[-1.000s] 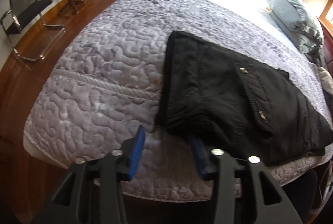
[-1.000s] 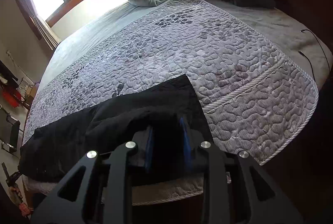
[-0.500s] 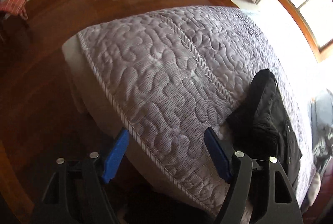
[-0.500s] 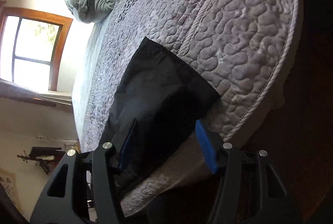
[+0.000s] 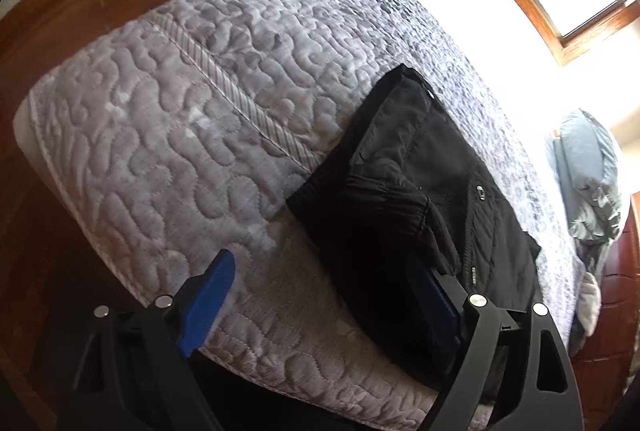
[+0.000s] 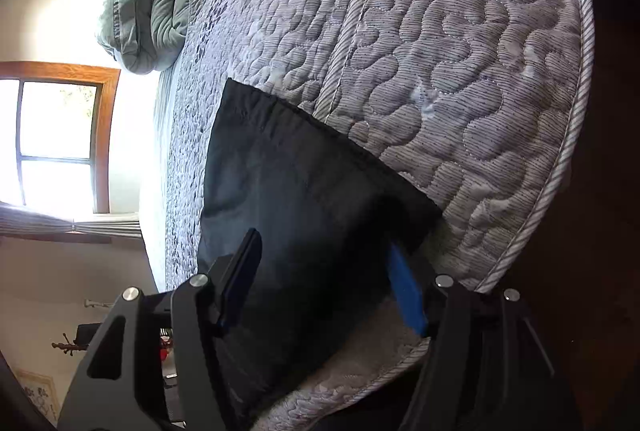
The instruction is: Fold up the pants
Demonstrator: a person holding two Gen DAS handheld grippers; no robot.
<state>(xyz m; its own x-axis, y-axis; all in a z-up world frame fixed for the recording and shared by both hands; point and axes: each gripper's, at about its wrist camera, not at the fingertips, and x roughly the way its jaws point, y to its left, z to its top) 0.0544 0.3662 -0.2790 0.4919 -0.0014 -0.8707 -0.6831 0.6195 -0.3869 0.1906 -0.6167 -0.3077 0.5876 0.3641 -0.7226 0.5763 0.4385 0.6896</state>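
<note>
Black smooth pants are lying folded on the quilted grey bedspread, centre-right of frame. Left gripper jaws have just been opening, spread wide, pressing on nothing. Right gripper jaws are standing apart over the pants' flat corner, not pinching it.

Pants matt black cloth; quilt stitched, bumpy.
</note>
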